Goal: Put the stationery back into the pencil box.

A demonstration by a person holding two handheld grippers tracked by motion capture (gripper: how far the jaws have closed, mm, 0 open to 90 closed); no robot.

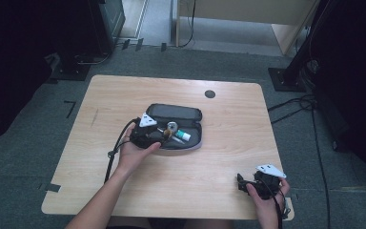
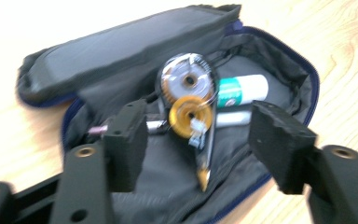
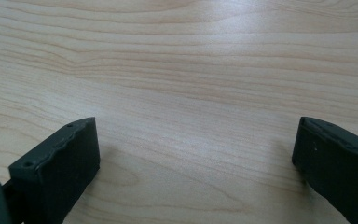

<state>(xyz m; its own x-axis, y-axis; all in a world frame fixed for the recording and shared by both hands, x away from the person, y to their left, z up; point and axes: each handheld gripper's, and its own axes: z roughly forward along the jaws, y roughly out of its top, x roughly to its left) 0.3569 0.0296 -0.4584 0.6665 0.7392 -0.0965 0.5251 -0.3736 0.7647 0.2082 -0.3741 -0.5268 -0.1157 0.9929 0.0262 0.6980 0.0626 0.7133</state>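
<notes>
**benchpilot:** Left gripper point(image 2: 198, 135) is hovering over the open dark grey fabric pencil case with the blue zip point(image 1: 190, 114), which sits mid-table on the light wooden table point(image 1: 219, 181). Jaws are spread apart with nothing pinched. Between them, lying in the case, is the clear-shelled correction tape dispenser with the gold reels point(image 2: 191, 102), and right beside it the white glue stick with the green label point(image 2: 241, 90). Right gripper point(image 3: 196, 154) is parked near my edge of the table, jaws wide, bare wood under it.

**tapewrangler:** You going for the tape thing?

**benchpilot:** That's my read. It lies tip toward me, so I'd square the pads across the fat round body, not the thin nose, which I'd guess would twist out.

**tapewrangler:** Watch the lining. Looks floppy.

**benchpilot:** Yeah, the left pad point(image 2: 128, 140) sits close to the case's inner fabric. I'd drop straight down, keep clear of the zip edge, and close slowly so I don't bunch cloth into the grip. There's also something slim and pinkish point(image 2: 98, 129) poking out by that pad, too blurry to name. I'd steer off it, and off the glue stick touching the dispenser.
</notes>
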